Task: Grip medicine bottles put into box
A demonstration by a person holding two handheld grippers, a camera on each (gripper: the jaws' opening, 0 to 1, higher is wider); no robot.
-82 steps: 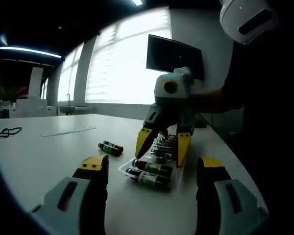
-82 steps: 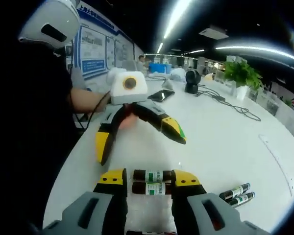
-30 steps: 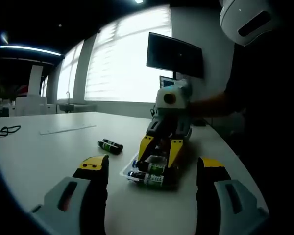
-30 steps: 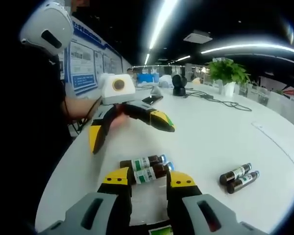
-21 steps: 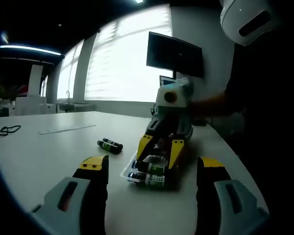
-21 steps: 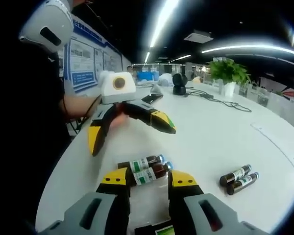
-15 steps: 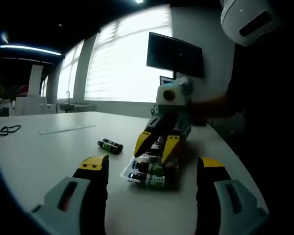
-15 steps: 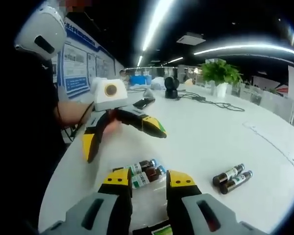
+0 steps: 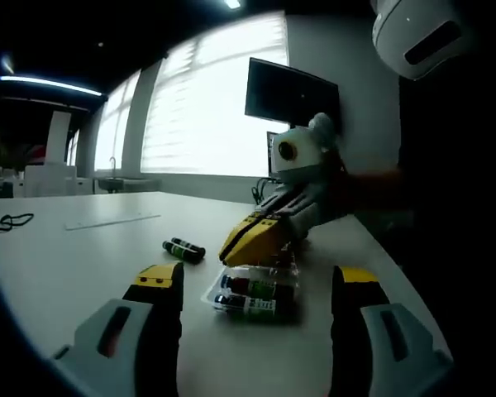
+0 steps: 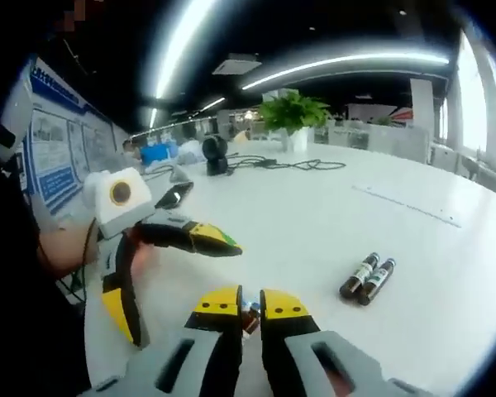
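Observation:
A clear plastic box [image 9: 291,269] lies on the white table with two brown, green-labelled medicine bottles [image 9: 258,288] in its near end. Two more bottles [image 9: 184,248] lie loose to its left, and they sit side by side [image 10: 368,279] in the right gripper view. My left gripper [image 9: 256,278] is open wide, low over the table in front of the box. My right gripper [image 9: 241,240] hovers tilted just above the box with its jaws almost together. In its own view [image 10: 250,308] a small brown bit shows in the slit; I cannot tell whether it is held. The left gripper [image 10: 174,281] also appears here, open.
A person in dark clothes with a white helmet [image 9: 417,33] stands at the table's right side. A dark monitor [image 9: 291,95] stands behind the box. A black cable [image 9: 8,222] and a thin strip [image 9: 112,220] lie far left. A plant [image 10: 293,112], cables [image 10: 289,164] and a phone [image 10: 175,194] sit farther off.
My right gripper has lifted off the box and tilted, and its jaws have drawn nearly together. Its view has swung, so the loose bottles sit nearer the centre. The left gripper has stayed still.

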